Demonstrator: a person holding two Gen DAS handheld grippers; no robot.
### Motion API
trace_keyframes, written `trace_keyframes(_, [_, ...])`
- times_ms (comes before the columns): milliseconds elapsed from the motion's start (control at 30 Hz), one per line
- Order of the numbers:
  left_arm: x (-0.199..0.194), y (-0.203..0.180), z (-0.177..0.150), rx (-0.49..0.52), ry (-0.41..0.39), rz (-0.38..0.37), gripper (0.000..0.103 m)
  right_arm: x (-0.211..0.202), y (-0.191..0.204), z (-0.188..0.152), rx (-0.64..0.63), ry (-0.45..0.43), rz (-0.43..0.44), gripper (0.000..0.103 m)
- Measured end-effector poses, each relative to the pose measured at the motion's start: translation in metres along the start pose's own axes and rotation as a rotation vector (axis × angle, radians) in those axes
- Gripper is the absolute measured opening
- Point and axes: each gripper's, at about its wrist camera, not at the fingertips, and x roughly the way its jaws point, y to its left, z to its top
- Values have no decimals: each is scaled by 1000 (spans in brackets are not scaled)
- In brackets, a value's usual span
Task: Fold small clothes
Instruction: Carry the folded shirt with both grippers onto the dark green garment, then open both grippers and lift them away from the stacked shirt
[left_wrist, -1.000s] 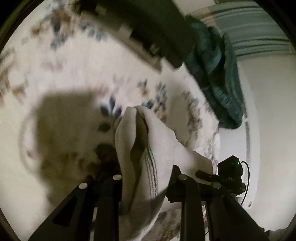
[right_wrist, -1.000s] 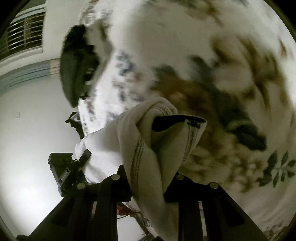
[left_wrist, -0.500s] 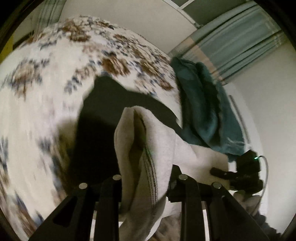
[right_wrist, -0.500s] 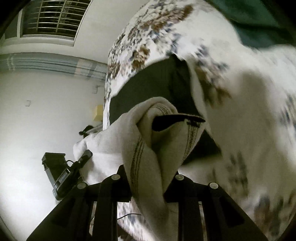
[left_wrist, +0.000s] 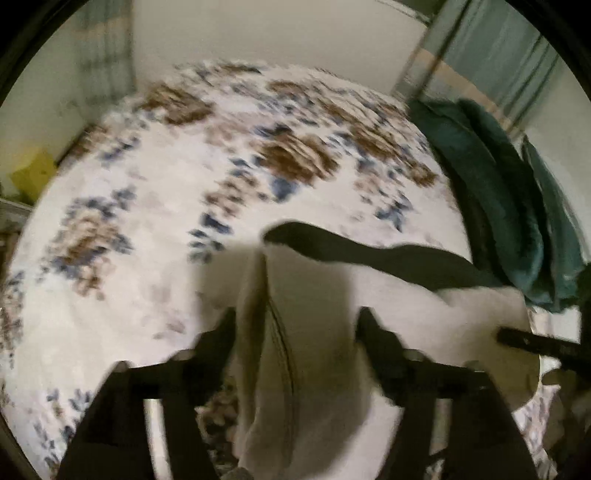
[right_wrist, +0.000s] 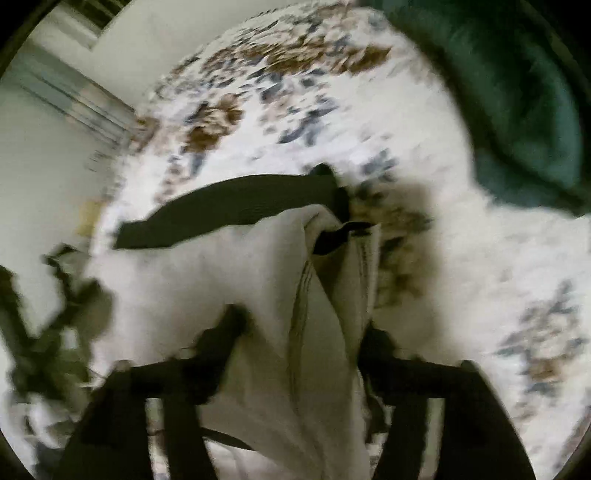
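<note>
Clearly the cloth (left_wrist: 306, 332) is soft and light: a cream piece with thin dark stripes, it droops and bunches wherever it is not pinched, so it will sag and slide out of shape unless kept taut between two holds. It hangs above the bed (left_wrist: 147, 206), stretched between both grippers. The left gripper (left_wrist: 295, 332) is closed onto one bunched edge, its jaws pressed against the fabric on either side; the right gripper (right_wrist: 299, 328) is clamped on another gathered edge the same way. I judge the corners or hem the best places to hold, since a grip in the middle would only gather more folds, and a thin layer could slip from the pads if pulled hard.

Much is hard to read. Both views are smeared by motion. A dark garment (left_wrist: 369, 254) lies on the bed just behind the cloth, partly hidden by it, and its full shape cannot be told. A teal blanket (left_wrist: 509, 206) is heaped at the bed's edge. The cloth's lower part is cut off by the frame, so its full outline and whether it is already doubled over are unclear.
</note>
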Motion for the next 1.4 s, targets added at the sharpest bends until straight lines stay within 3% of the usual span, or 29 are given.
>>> trace_keyframes(33, [-4, 1, -2, -2, -7, 20, 98, -6, 5, -5, -27, -19, -74, 80])
trace_keyframes(100, [-15, 0, -6, -3, -22, 78, 103, -19, 12, -19, -55, -60, -191, 103])
trace_keyframes(200, [-32, -7, -22, 13, -41, 180, 103, -41, 21, -47, -78, -103, -305, 103])
trace_keyframes(367, [-76, -35, -56, 61, -49, 241, 103, -94, 36, -96, -77, -183, -379, 103])
trace_keyframes(567, [-155, -67, -89, 74, -97, 229, 103, -196, 55, -156, -67, -297, -384, 103])
trace_keyframes(1033, [-401, -132, -168, 83, -304, 188, 103, -459, 95, -329, -149, -531, -379, 103])
trace_keyframes(1400, [-520, -154, -220, 86, -412, 187, 103, -599, 108, -444, -184, -662, -325, 103])
